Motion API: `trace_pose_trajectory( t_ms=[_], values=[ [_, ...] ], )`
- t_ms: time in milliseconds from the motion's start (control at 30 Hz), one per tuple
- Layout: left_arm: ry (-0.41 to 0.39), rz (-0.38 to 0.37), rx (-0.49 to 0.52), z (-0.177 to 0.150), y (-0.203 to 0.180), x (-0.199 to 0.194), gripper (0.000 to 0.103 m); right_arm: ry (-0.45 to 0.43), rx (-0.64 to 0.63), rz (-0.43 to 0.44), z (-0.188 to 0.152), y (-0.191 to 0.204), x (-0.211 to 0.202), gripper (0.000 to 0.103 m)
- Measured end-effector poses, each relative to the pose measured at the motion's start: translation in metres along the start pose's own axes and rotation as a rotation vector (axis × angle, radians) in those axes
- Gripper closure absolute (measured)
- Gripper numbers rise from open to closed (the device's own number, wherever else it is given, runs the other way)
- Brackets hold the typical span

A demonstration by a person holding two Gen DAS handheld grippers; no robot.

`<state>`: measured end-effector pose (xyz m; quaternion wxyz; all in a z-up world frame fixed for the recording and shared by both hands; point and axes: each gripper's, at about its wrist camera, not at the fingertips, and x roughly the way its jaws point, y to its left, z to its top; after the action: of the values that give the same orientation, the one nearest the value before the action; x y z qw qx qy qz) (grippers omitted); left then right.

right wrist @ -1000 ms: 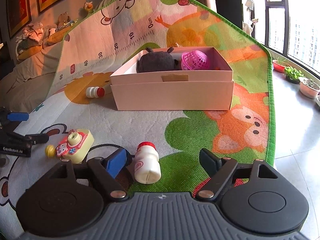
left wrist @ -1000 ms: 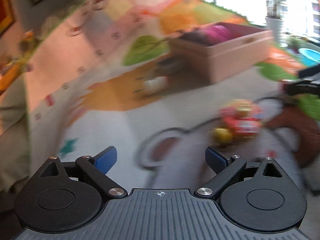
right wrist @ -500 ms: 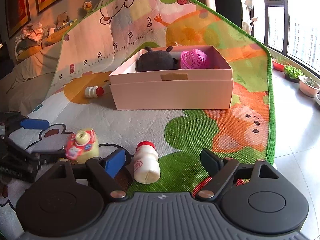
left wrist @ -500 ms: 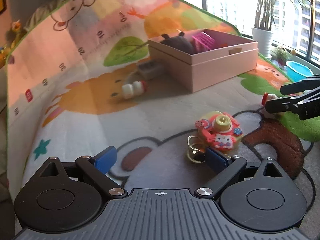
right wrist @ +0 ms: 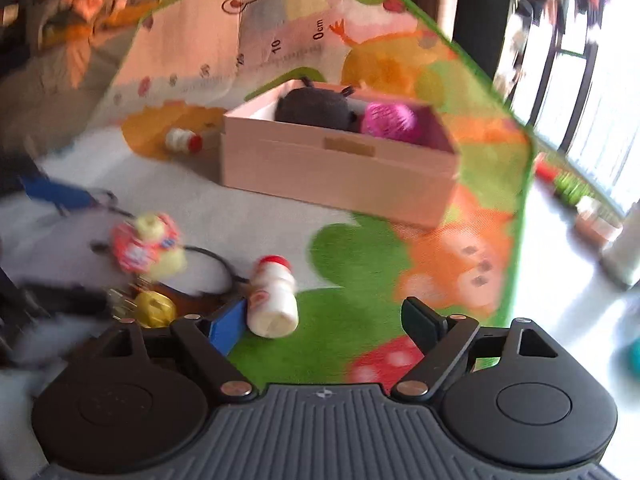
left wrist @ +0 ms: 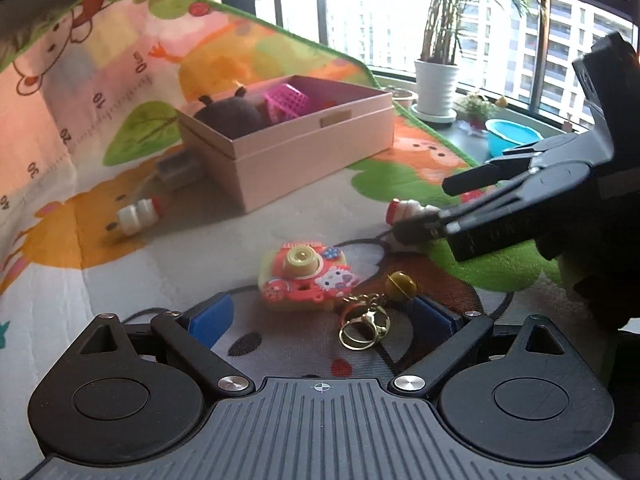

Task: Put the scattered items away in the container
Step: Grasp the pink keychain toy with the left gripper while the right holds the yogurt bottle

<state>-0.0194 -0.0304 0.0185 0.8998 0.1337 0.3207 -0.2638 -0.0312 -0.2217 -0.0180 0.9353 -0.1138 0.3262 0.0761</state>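
Toy camera (left wrist: 306, 276) now sits between the spread fingers of left gripper (left wrist: 324, 312), newly swung over; right gripper (right wrist: 326, 318) open, flanking yogurt bottle (right wrist: 273, 298); neither grasped yet.

Daylight glare from windows (left wrist: 500, 20); right wrist view motion-blurred; left sharper; fisheye bending at edges

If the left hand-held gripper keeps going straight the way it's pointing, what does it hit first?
Most likely the toy camera, which lies on the play mat just ahead of the open left hand-held gripper, roughly centred between its fingers. The keyring lies nearer, off toward the right finger.
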Motion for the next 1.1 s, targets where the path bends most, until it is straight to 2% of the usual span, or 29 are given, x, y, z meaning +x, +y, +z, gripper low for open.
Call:
trace_pose_trajectory(
  t_ms=[100,133,200,267,333,400,467,600,667,733,900,1100],
  values=[
    [-0.011,0.020,-0.015,-0.001,0.005,-0.004,0.003,-0.011,-0.062,-0.189,0.001,-0.004,0.004,0.019],
    [-0.014,0.026,-0.022,-0.001,0.007,-0.006,0.003,-0.013,-0.057,-0.216,0.002,-0.007,0.004,0.019],
    [-0.020,0.032,-0.035,-0.002,0.010,-0.007,0.002,-0.024,0.005,-0.166,0.007,-0.013,-0.002,0.019],
    [-0.025,0.040,-0.049,-0.003,0.012,-0.008,0.002,-0.054,0.075,-0.049,0.010,-0.016,-0.011,0.019],
    [-0.031,0.042,-0.064,-0.003,0.014,-0.008,0.002,-0.092,0.077,0.037,0.013,-0.013,-0.016,0.019],
    [-0.035,0.041,-0.079,-0.004,0.016,-0.008,0.002,-0.109,0.009,0.046,0.015,-0.006,-0.013,0.019],
    [-0.034,0.038,-0.089,-0.006,0.018,-0.007,0.002,-0.082,-0.050,0.053,0.016,-0.005,-0.001,0.020],
    [-0.030,0.044,-0.097,-0.009,0.021,-0.008,0.002,0.002,-0.050,0.131,0.019,-0.017,0.022,0.031],
    [-0.032,0.049,-0.110,-0.011,0.024,-0.009,0.002,0.015,-0.031,0.166,0.018,-0.022,0.025,0.036],
    [-0.034,0.049,-0.127,-0.013,0.028,-0.011,0.002,0.025,-0.008,0.208,0.015,-0.023,0.022,0.056],
    [-0.025,0.047,-0.142,-0.014,0.030,-0.008,0.002,0.013,0.012,0.211,0.009,-0.013,0.008,0.057],
    [-0.014,0.039,-0.128,-0.012,0.024,-0.002,0.002,-0.027,0.117,0.228,-0.005,-0.009,-0.011,0.056]
  ],
)
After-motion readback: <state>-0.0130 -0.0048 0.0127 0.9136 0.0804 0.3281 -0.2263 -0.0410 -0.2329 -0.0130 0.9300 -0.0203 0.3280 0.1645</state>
